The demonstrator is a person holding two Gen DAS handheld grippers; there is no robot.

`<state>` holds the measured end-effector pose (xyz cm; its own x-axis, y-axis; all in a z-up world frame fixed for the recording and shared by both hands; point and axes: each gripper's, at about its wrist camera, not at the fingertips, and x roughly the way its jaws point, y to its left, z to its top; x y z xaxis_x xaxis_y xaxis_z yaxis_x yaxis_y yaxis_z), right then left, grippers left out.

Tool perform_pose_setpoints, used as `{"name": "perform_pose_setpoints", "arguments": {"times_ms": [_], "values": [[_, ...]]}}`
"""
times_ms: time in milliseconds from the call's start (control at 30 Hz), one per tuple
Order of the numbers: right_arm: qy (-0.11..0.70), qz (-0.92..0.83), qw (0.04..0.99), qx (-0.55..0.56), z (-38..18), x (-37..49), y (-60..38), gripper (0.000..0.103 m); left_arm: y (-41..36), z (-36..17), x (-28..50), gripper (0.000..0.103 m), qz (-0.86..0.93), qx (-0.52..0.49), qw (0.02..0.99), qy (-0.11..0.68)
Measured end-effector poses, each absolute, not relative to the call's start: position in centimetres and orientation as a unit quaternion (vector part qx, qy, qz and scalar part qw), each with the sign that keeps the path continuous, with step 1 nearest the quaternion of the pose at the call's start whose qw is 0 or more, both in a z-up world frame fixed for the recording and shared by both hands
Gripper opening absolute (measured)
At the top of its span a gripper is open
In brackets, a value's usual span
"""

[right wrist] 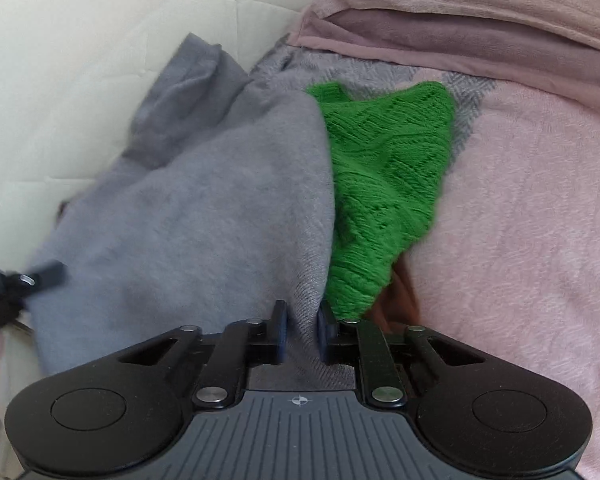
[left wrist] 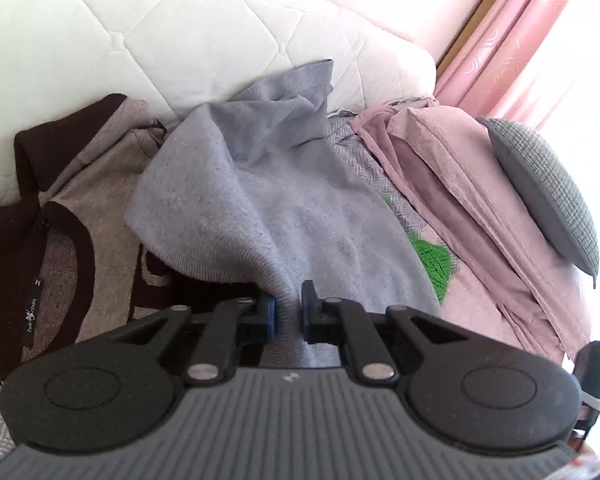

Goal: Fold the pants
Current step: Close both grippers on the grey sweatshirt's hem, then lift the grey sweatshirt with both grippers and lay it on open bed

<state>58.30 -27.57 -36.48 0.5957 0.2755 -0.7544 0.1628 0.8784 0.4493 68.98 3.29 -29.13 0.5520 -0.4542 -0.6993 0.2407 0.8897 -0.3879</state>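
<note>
From the left wrist camera, the left gripper (left wrist: 288, 312) sits at six o'clock, its blue pads (left wrist: 269, 312) pinched onto a bunched fold of the grey pants (left wrist: 260, 184). The cloth rises from the jaws in a taut ridge and spreads toward twelve o'clock, where one leg end lies crumpled against the white quilted mattress (left wrist: 140, 28). At nine o'clock a brown and beige sweater (left wrist: 72, 208) lies flat, and the pants overlap its near edge. At three o'clock a scrap of green knit (left wrist: 432, 256) peeks out from under the pants, lying on the pink blanket (left wrist: 484, 304). Folded mauve bedding (left wrist: 440, 148) and a grey pillow (left wrist: 548, 188) lie toward two o'clock, with a pink curtain (left wrist: 540, 32) behind them at one o'clock.

From the right wrist camera, the right gripper (right wrist: 302, 330) is at six o'clock, its jaws closed on the edge of the same grey pants (right wrist: 188, 208), a narrow pleat of fabric squeezed between the pads. The pants fan out toward ten o'clock, over the white mattress (right wrist: 80, 60). The green knit (right wrist: 384, 176) lies just beside the pants at one o'clock, touching their edge. The pink blanket (right wrist: 520, 240) fills three o'clock. At nine o'clock the blurred tip of the left gripper (right wrist: 46, 272) rests on the pants.
</note>
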Motion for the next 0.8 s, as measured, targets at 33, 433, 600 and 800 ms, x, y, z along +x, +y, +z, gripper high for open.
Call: {"name": "perform_pose_setpoints", "arguments": {"times_ms": [33, 433, 600, 800], "values": [[0.451, 0.032, 0.855, 0.252, -37.0, 58.5, -27.9, 0.016, 3.2, -29.5, 69.2, 0.009, -0.195, -0.122, 0.869, 0.438], [0.313, 0.076, 0.871, 0.371, -30.8, 55.7, -29.5, 0.0, 1.4, -22.4, 67.5, 0.006, -0.217, -0.059, 0.902, 0.368], [0.222, 0.107, 0.894, 0.375, -23.6, 52.7, -30.1, 0.0, -0.5, -15.5, 65.4, 0.006, -0.263, -0.051, 0.913, 0.307], [0.125, 0.115, 0.915, 0.365, -14.8, 45.7, -32.0, 0.0, -4.2, -7.3, 60.8, 0.006, -0.334, -0.038, 0.913, 0.232]]}}
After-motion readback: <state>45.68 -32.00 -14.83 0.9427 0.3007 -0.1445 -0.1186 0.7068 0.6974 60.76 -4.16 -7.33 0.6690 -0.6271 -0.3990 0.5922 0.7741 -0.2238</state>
